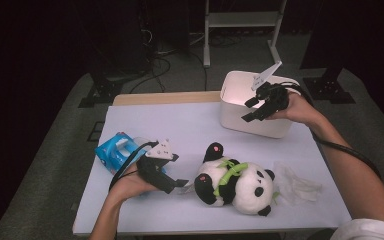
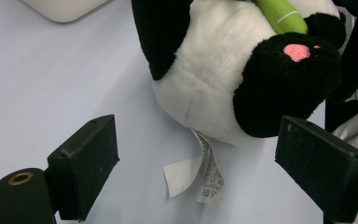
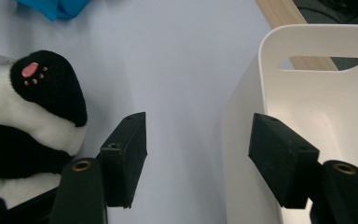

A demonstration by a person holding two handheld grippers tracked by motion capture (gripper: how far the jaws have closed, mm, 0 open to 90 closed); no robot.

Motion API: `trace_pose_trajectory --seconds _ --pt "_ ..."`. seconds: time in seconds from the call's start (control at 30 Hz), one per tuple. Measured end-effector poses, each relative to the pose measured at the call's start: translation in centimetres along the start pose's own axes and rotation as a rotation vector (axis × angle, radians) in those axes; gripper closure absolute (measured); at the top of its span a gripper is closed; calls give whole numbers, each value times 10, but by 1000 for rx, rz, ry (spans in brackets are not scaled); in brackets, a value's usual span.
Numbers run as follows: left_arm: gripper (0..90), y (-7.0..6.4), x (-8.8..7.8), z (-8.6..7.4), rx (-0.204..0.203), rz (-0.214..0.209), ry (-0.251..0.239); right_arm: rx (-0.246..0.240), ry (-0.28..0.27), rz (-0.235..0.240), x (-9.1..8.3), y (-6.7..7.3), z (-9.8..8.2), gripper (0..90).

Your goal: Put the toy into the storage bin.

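In the high view, a pale lavender surface point(image 1: 180, 130) on a wooden top stands in a dim room with grey carpet, black stand feet, cables and a white frame at the back. The left gripper point(image 1: 182, 183) lies low on the surface with its jaws apart, and the panda toy point(image 1: 235, 182) sits just ahead of its tips; a blue packet point(image 1: 114, 150) lies just behind and beside that hand. Beyond the panda toy, on the side away from the left gripper, is a crumpled white tissue point(image 1: 295, 184). The right gripper point(image 1: 250, 109) hangs at the near rim of the white bin point(image 1: 252, 122), jaws spread and holding nothing, with the panda toy well apart below it. In the left gripper view, the black jaws stand wide open and empty; the panda toy's point(image 2: 223, 70) white belly and black paw with a pink pad fill the space just ahead of them, and its sewn label point(image 2: 205, 179) trails onto the surface between the jaws without touching either. In the right gripper view, the jaws are again wide open with nothing gripped; the wall of the white bin point(image 3: 247, 140) rises between them, nearer the right-hand jaw, which hangs inside the bin. The panda toy point(image 3: 32, 112) lies just outside the left-hand jaw.
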State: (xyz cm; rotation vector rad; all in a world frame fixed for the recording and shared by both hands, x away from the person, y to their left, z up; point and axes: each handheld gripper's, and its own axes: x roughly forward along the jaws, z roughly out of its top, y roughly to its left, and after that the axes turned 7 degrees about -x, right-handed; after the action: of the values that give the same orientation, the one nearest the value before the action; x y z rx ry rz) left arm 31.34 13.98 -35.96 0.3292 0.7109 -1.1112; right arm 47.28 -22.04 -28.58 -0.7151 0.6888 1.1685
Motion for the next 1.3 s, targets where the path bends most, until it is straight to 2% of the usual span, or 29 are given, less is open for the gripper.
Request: trace_pose_trajectory --seconds 0.43,0.7,1.1,1.23,1.3 --pt "108 2 -2 -1 -7 8 0 32 30 -38 6 -17 -5 394" --pt "108 3 -5 -5 -18 10 -6 31 62 -58 15 -22 -7 441" --pt "108 4 -4 -5 -14 6 2 37 96 -71 28 -27 -8 597" --pt "108 4 -5 -5 -16 6 3 48 111 -54 33 -28 -8 709" --pt "108 3 -6 -6 -17 7 5 47 114 -43 35 -30 -7 725"
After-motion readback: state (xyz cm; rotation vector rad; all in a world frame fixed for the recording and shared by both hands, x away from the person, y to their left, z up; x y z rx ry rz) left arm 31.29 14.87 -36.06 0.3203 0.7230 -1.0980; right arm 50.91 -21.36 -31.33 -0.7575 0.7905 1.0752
